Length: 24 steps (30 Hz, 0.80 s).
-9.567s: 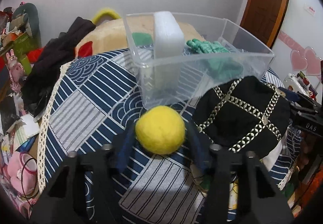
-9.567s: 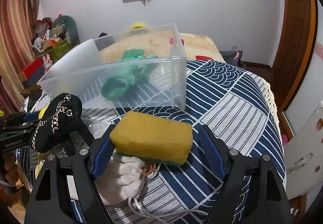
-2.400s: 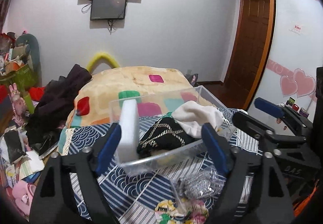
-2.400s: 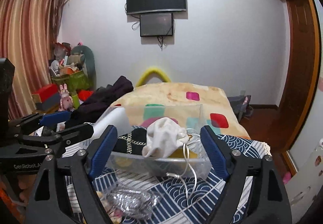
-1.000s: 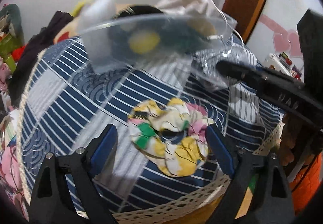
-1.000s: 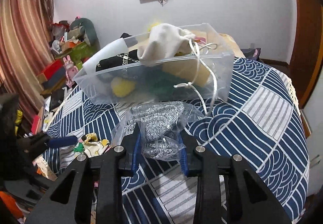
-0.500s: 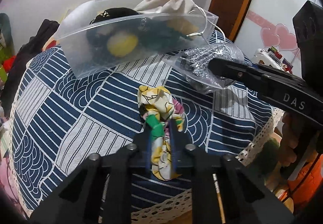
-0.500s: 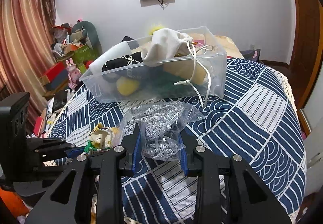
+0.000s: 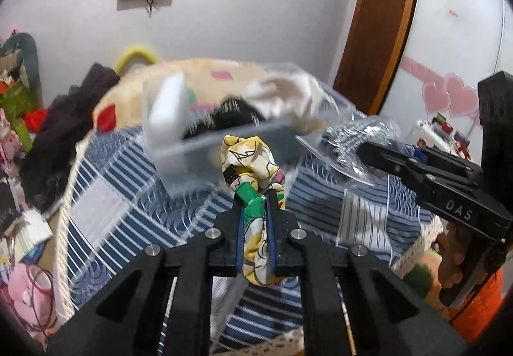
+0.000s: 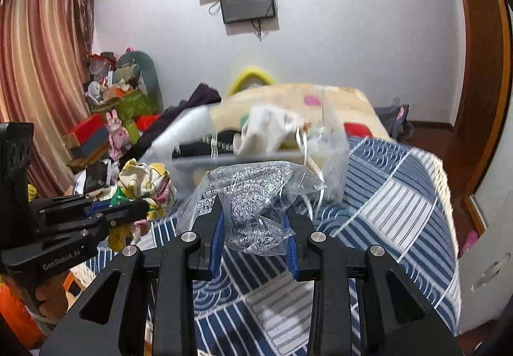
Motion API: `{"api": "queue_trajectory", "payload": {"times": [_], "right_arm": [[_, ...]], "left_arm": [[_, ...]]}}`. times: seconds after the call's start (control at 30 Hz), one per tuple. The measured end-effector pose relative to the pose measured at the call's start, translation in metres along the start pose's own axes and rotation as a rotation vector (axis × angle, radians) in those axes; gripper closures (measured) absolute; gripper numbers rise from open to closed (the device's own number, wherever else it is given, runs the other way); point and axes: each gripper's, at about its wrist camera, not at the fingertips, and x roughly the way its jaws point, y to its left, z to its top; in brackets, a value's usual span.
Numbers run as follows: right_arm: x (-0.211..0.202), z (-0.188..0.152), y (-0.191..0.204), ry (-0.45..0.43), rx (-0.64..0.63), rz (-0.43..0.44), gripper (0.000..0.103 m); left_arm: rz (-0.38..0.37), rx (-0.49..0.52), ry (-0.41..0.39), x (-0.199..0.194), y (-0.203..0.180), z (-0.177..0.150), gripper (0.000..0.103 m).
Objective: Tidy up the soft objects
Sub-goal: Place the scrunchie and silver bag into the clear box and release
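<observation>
Left gripper (image 9: 255, 205) is pinched tight on a floral scrunchie (image 9: 253, 163), the blue-lined fingers pressed close with the fabric squeezed between them. That scrunchie is a crumpled ring of cloth, mostly yellow and white with dark line drawings, a green patch right at the pinch and touches of pink at its right edge; part bunches up above the fingertips and part hangs below them, clear of the blue and white patterned cloth (image 9: 105, 205) underneath. Right gripper (image 10: 255, 221) is clamped on a clear plastic bag (image 10: 253, 192) stuffed with shiny silver scouring mesh, the crinkled film flaring out to the right and left of the fingers. Both loads are held near the front wall of a transparent plastic bin (image 9: 198, 147) that sits farther back on the cloth. Blurred in both views, the bin holds a white foam block (image 9: 168, 109) standing at its left end, a black item with pale chain trim (image 10: 205, 144) in the middle, and a cream drawstring pouch (image 10: 266, 128) piled on top toward the right.
</observation>
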Motion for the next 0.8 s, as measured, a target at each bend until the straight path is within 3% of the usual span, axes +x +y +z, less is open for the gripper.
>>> {"api": "queue_trajectory", "payload": {"times": [0.2,0.53,0.8], "right_arm": [[-0.003,0.023,-0.002,-0.074,-0.01,-0.02,0.074],[0.009,0.051,0.004,-0.147,-0.011,-0.004,0.074],[0.039,0.055,0.012,-0.107,-0.029,0.017,0.074]], "left_arm": [[0.024,0.017,-0.073,-0.007,0.002,0.024,0.092],[0.057,0.001,-0.108,0.01,0.005,0.056,0.092],[0.062,-0.035,-0.09,0.033,0.016,0.069,0.092]]}}
